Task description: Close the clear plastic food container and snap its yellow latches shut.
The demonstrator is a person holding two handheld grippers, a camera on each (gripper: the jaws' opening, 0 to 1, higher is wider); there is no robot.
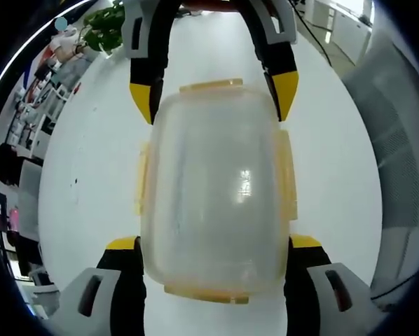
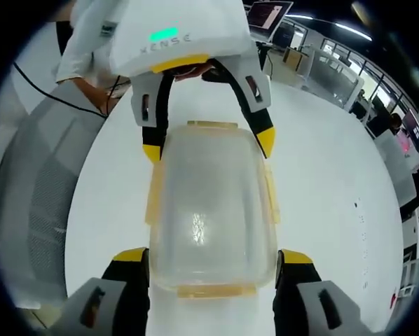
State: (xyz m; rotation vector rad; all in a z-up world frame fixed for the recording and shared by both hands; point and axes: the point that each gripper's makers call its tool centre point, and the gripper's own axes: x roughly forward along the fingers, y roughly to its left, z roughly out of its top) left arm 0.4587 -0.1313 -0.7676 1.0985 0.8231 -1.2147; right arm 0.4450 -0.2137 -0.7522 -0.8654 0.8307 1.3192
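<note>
A clear plastic food container (image 1: 213, 189) lies on a white table (image 1: 90, 175) with its lid on top. Yellow latches run along all four edges; the side latches (image 1: 286, 175) flare slightly outward. My left gripper (image 1: 213, 243) stands open at the container's near end, its yellow-tipped jaws flanking the two corners. From the far end my right gripper (image 1: 213, 96) faces it, also open, with its tips beside the far corners. In the right gripper view the container (image 2: 209, 210) sits between my right gripper (image 2: 211, 256) and the left gripper (image 2: 209, 145).
A grey mesh chair back (image 2: 41, 189) stands beside the table. A person's white sleeve (image 2: 90, 35) and a black cable (image 2: 48, 91) are behind the left gripper. Office desks and monitors (image 2: 269, 17) lie beyond, and a green plant (image 1: 104, 28) stands at the back.
</note>
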